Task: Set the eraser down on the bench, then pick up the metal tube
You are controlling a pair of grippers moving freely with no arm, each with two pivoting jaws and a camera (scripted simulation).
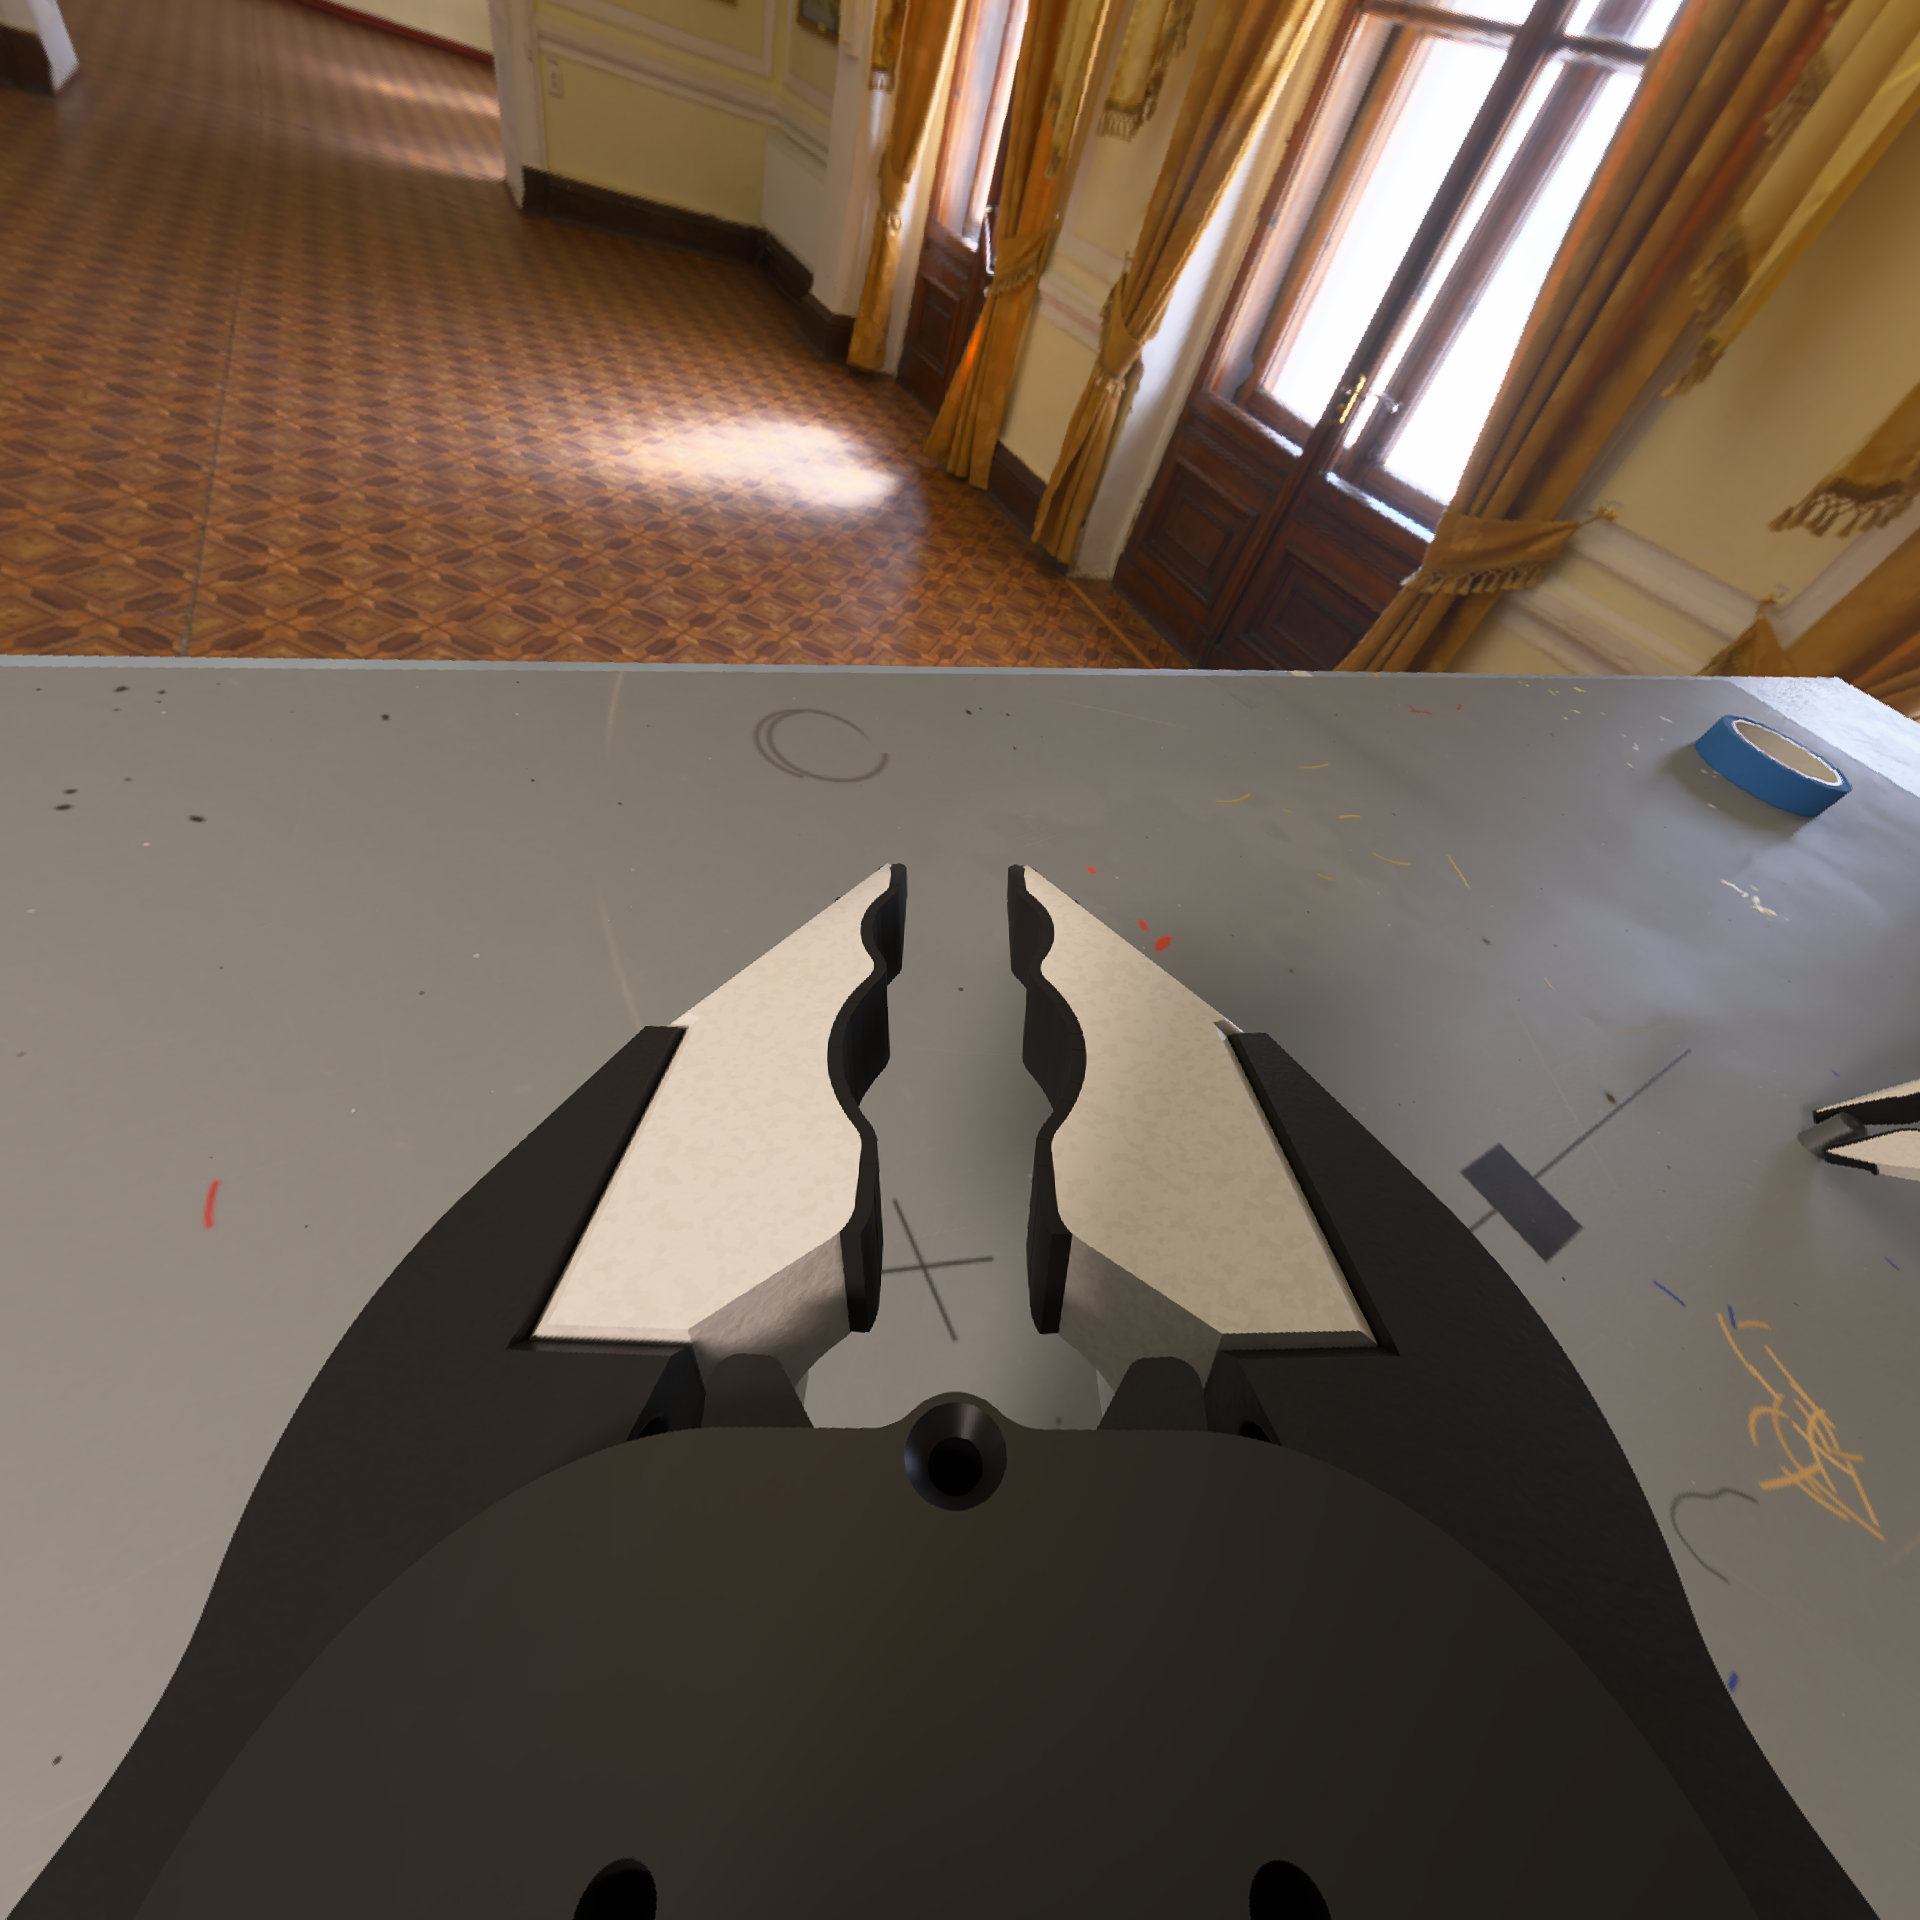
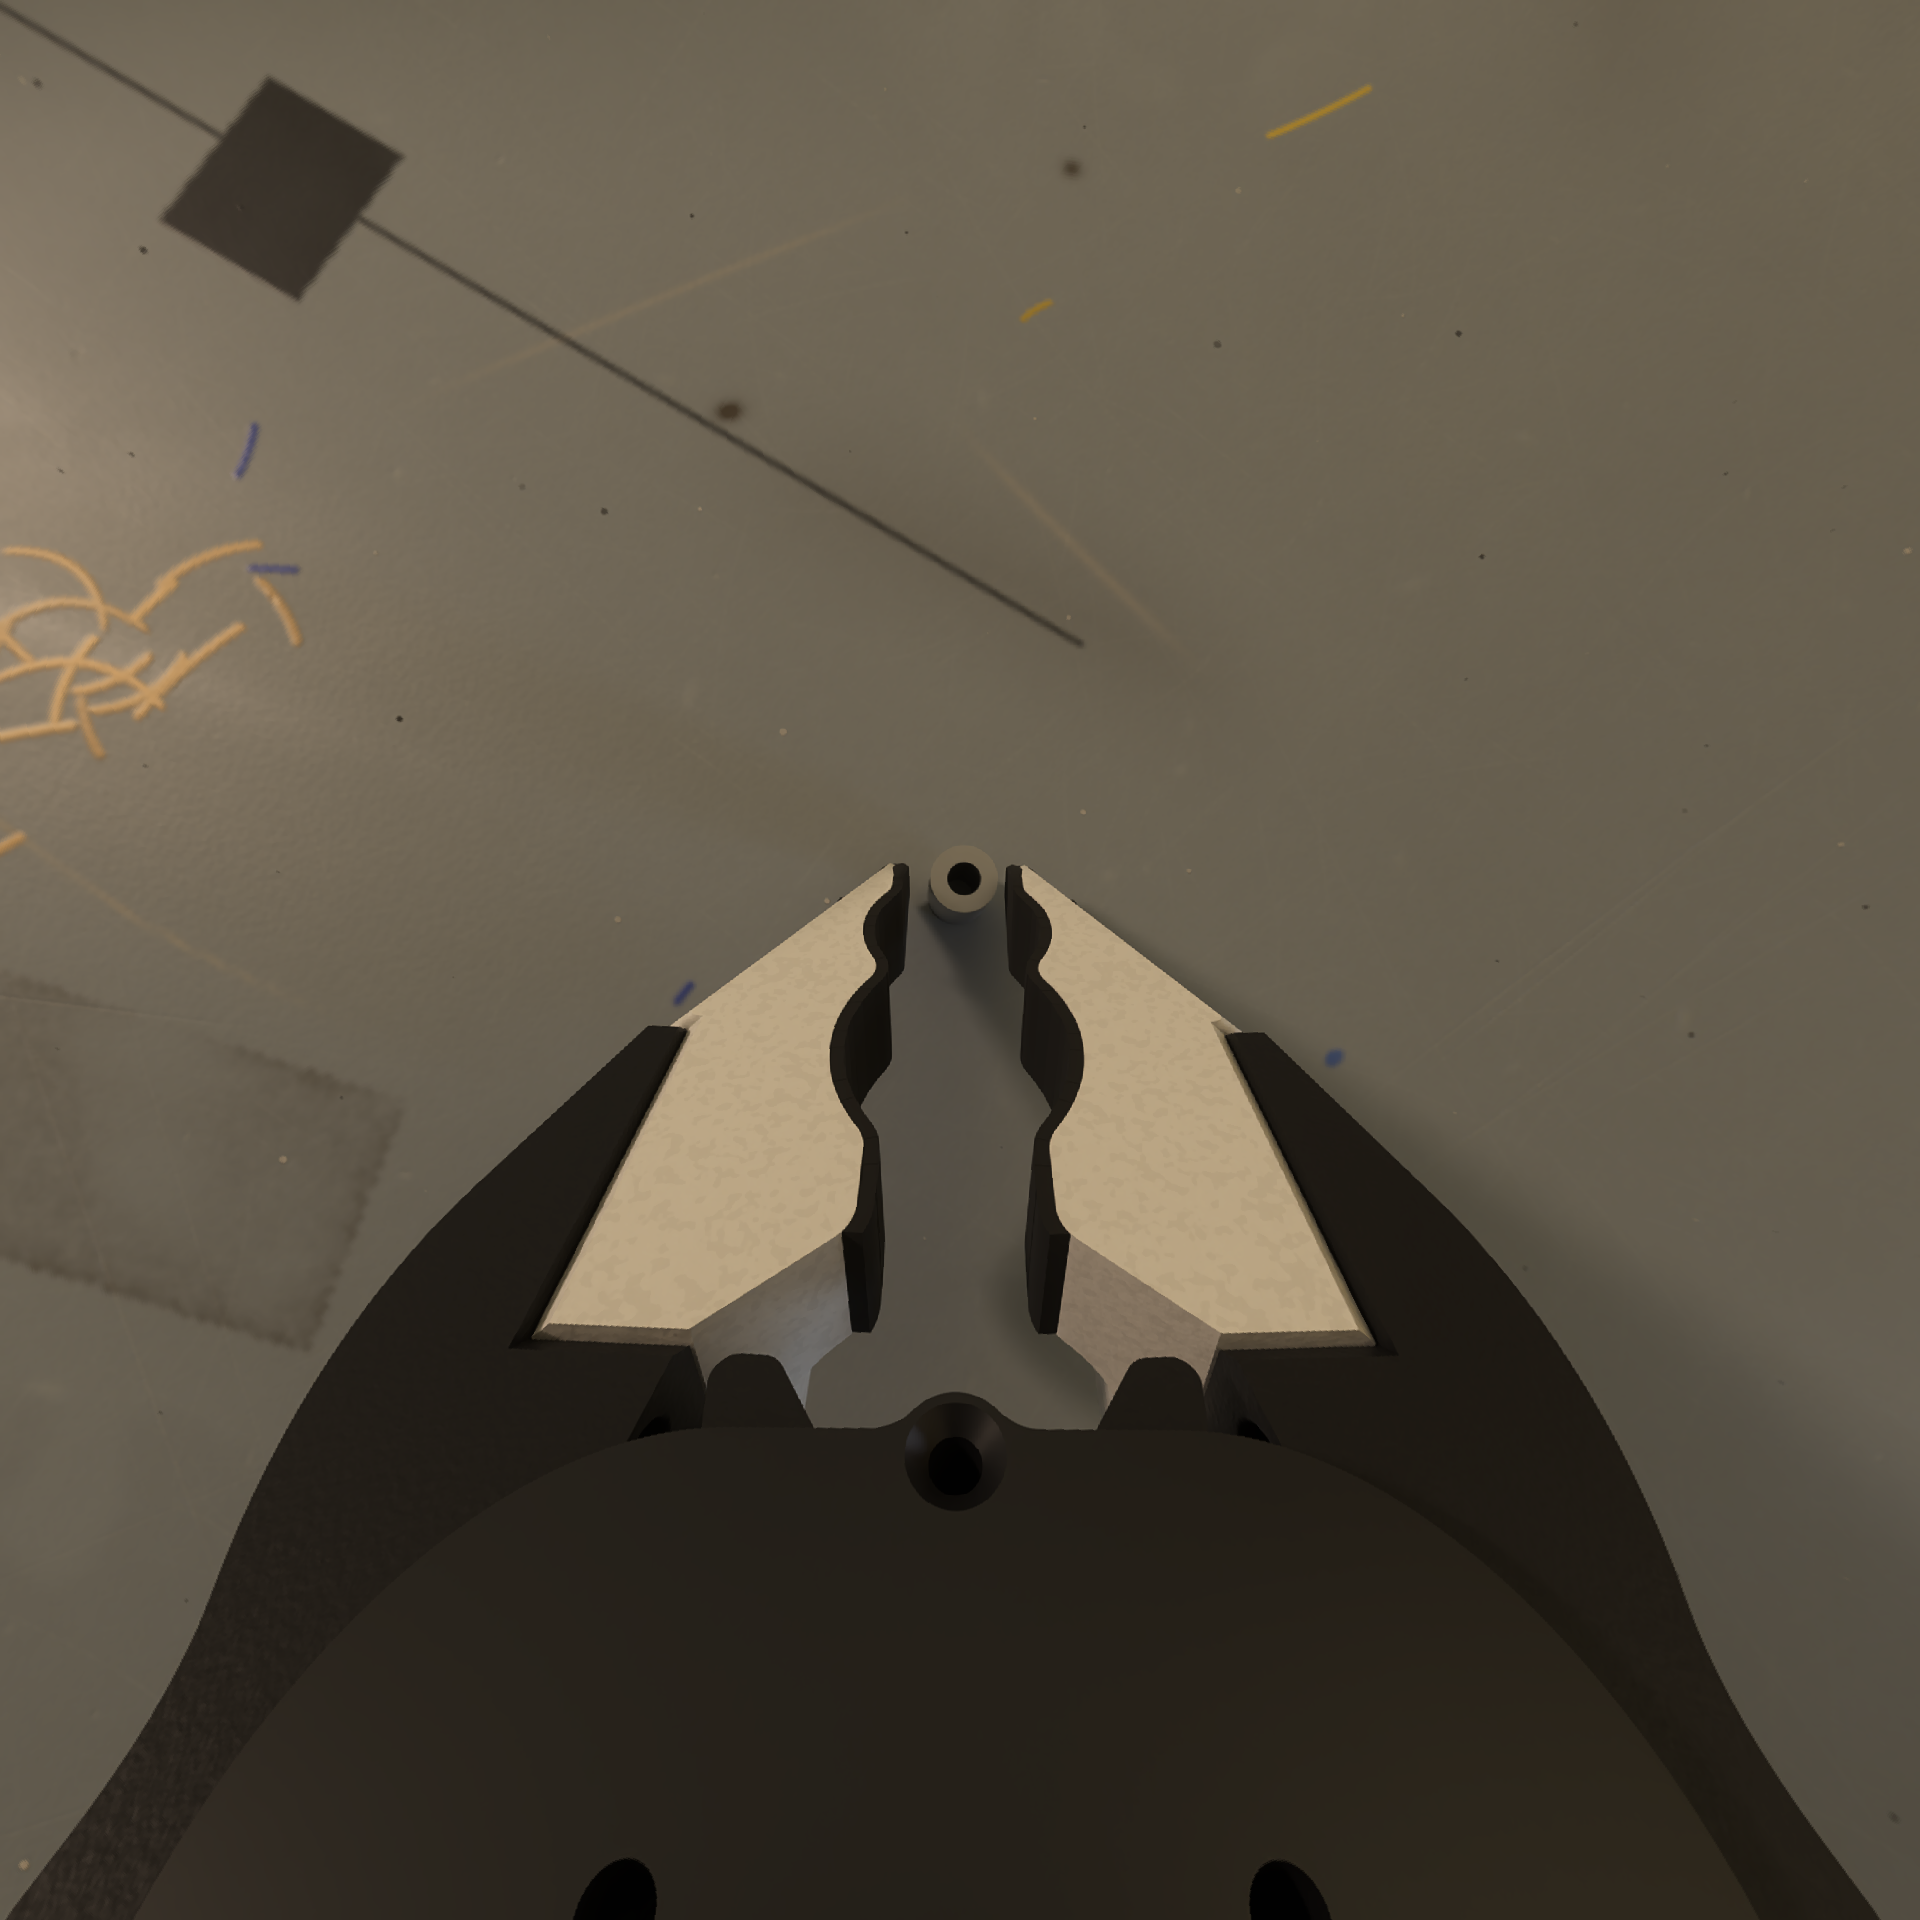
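A small grey metal tube (image 2: 962,881) stands upright on the grey bench (image 2: 1351,623), its hollow end facing the right wrist camera. My right gripper (image 2: 958,883) points down at the bench and is open. The tube sits between its fingertips, with a thin gap on each side. My left gripper (image 1: 956,883) is open and empty, hovering low over the bench (image 1: 312,935). The right gripper's tips (image 1: 1829,1135) show at the right edge of the left wrist view. No eraser is in view.
A blue tape roll (image 1: 1771,764) lies near the bench's far right corner. The bench's far edge (image 1: 935,665) drops to a wooden floor. A dark square patch (image 1: 1522,1200) on a thin line and orange scribbles (image 2: 114,644) are flat marks on the surface.
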